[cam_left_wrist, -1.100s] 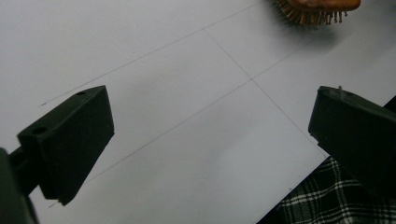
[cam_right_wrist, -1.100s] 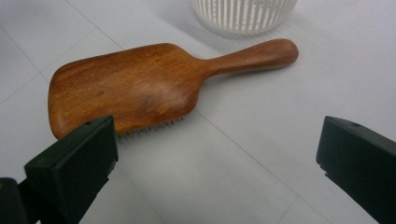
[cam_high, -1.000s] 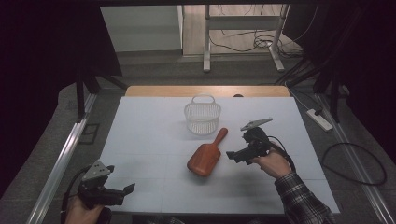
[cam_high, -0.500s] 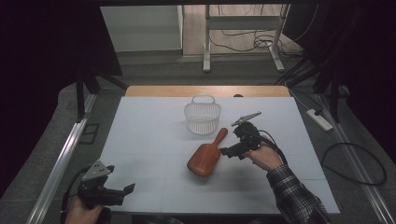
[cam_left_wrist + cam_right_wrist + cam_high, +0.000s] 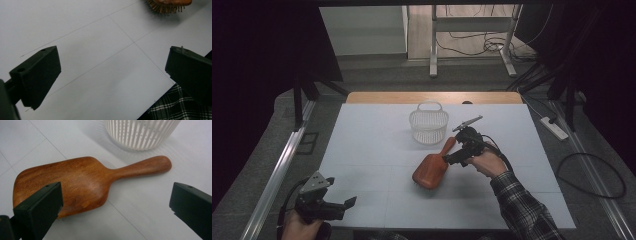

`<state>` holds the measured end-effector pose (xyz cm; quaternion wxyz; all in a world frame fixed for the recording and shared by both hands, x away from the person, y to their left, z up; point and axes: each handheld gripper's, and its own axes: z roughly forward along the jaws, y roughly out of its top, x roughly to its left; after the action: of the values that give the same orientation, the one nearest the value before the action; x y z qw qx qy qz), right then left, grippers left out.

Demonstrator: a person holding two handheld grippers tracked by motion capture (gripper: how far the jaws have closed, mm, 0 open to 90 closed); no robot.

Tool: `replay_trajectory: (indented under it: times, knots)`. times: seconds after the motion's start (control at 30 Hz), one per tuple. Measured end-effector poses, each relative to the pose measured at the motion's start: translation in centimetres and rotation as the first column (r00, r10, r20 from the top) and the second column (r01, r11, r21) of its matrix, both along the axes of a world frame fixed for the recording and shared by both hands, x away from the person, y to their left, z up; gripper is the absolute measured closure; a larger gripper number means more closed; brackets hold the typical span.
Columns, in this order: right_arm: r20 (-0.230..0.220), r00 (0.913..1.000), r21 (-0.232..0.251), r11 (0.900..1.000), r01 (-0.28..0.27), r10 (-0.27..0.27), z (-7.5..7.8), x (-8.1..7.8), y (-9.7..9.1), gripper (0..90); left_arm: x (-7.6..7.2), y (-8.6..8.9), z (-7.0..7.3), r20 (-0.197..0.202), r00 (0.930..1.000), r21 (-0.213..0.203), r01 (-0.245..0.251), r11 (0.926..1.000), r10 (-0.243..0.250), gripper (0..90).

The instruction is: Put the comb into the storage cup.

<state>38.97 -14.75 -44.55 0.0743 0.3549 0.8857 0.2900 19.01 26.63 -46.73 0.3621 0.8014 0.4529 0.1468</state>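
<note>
On the white table top (image 5: 362, 150), a wooden hairbrush (image 5: 432, 167) lies bristles down near the middle, its handle angled toward the far right and ending just short of a white slatted basket (image 5: 428, 125) that stands upright toward the far edge. At the right, the right gripper (image 5: 452, 159), held in a hand with a plaid sleeve (image 5: 522, 210), hovers just beside the brush handle; seen from its own camera, the black jaws stand wide apart, one low in front of the brush's broad back (image 5: 70, 182), the other off past the handle's end, with bare table between them. The basket (image 5: 140, 132) sits just beyond the handle tip, apart from it. At the near left corner, the left gripper (image 5: 344, 205) is held low at the table's near edge, jaws likewise spread, with a wide stretch of open surface ahead of it. From that gripper's camera, thin pencil lines cross the bare table (image 5: 100, 75), the brush's bristled edge (image 5: 165, 7) shows at the top, and plaid fabric (image 5: 180, 107) sits past the table's edge. Left half of the table lies open.
</note>
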Motion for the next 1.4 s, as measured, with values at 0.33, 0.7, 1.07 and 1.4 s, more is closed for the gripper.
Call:
replay_trajectory:
  times: [0.33,0.7,1.07,1.4]
  knots:
    - [-0.026,0.9997,-0.061,0.9981,-0.001,0.000,-0.2,1.4,2.0,0.0,0.0,0.0,0.0,0.000,1.0000,-0.001,0.003,1.0000,-0.003,1.1]
    - [-0.011,0.9999,-0.111,0.9938,-0.008,0.007,-0.7,2.4,3.9,0.0,0.0,0.0,0.0,-0.001,1.0000,-0.001,0.006,1.0000,-0.006,1.1]
    - [-0.036,0.9994,-0.136,0.9907,-0.003,-0.001,-1.3,3.5,4.9,2.0,0.0,0.1,0.0,0.000,1.0000,-0.009,0.007,0.9999,-0.007,1.0]
    - [-0.029,0.9995,-0.126,0.9920,-0.015,0.011,-1.1,4.0,4.8,40.3,0.0,0.1,0.0,0.000,1.0000,-0.010,0.007,0.9999,-0.007,1.0]
